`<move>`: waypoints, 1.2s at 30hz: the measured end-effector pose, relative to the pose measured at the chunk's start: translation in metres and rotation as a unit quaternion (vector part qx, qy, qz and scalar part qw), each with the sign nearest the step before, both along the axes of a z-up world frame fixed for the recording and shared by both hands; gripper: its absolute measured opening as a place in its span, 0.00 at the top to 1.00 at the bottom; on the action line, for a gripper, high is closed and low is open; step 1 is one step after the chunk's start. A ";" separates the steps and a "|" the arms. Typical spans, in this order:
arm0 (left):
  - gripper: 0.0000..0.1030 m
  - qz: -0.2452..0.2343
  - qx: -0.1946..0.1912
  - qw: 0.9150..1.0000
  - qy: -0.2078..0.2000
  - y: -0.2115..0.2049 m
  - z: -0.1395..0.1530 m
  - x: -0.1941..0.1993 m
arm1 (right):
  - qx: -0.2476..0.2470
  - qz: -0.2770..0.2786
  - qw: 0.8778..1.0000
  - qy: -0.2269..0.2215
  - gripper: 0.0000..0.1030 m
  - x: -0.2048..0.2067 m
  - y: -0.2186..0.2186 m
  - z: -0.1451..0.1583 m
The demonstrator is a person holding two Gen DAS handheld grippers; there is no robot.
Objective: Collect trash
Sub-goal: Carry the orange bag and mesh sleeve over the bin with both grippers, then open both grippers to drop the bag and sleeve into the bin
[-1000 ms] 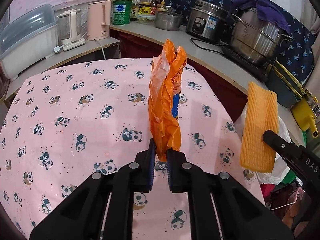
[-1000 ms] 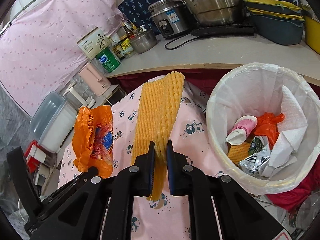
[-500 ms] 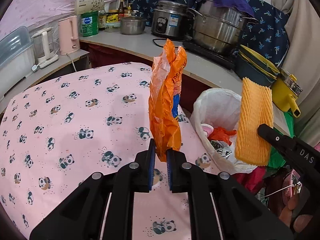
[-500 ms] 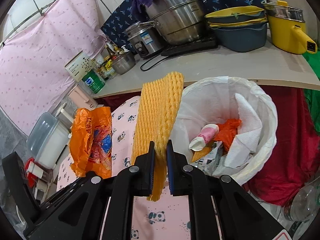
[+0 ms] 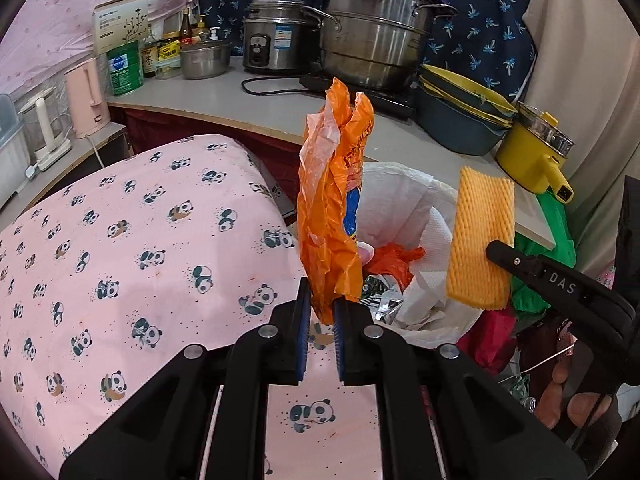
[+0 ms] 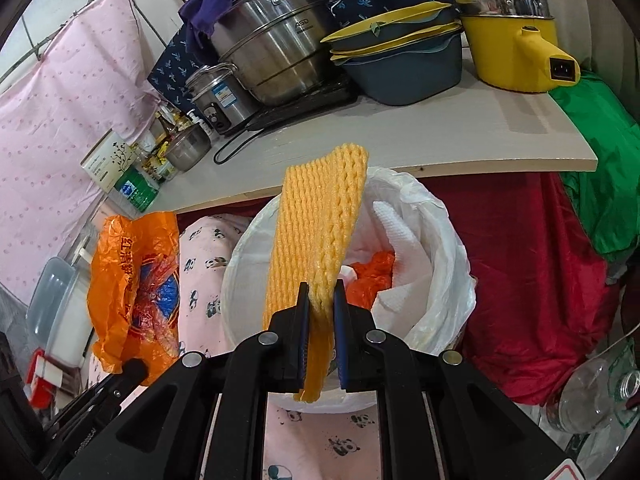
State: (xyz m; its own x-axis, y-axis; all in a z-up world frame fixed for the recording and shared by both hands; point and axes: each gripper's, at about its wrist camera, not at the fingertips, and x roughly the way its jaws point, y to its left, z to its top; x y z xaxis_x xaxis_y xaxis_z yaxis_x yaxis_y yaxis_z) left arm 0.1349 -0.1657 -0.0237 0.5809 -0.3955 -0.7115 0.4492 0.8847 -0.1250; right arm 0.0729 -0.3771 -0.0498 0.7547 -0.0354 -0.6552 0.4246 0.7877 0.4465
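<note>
The right gripper is the nearer one to the bin — its jaws are clamped on the lower part of the foam net, whose long axis runs up and away from the jaws toward 12 to 1 o'clock in the right wrist view. The net's upper half overlaps the bin's mouth, which opens just beyond the jaws from 12 round to 2 o'clock, with tissue and orange scraps already inside. Whether the net is truly above the opening or only in front of it cannot be told from this view; in the left wrist view the net sits at the bin's right-hand side, over its rim.

The left gripper has its jaws shut on the bottom of the orange bag, which stands upright toward 12 o'clock. From these jaws the bin lies at about 1 o'clock, just past the edge of the panda cloth — so the bag looks short of the opening.

Judged from this, the right side is nearly placed to let go, needing perhaps a small push forward; the left side needs a shift toward 1 o'clock first. The bag is light and crumpled, so it may cling or drift when let go.
</note>
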 end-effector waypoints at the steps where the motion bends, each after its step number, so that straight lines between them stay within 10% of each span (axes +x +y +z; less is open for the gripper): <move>1: 0.90 -0.006 0.002 1.000 -0.001 -0.006 -0.001 0.001 | -0.001 0.000 1.000 0.003 0.89 0.003 -0.002 -0.002; 13: 0.86 -0.047 0.009 0.999 -0.003 -0.062 -0.019 0.021 | -0.031 0.006 0.999 0.022 0.75 0.027 -0.017 -0.011; 18: 0.61 -0.047 0.007 0.999 -0.014 -0.069 -0.017 0.020 | -0.042 -0.001 0.999 0.014 0.66 0.020 -0.020 -0.003; 36: 0.42 -0.005 0.009 0.999 -0.031 -0.027 0.006 -0.003 | -0.092 0.021 0.995 0.021 0.45 -0.018 0.026 0.031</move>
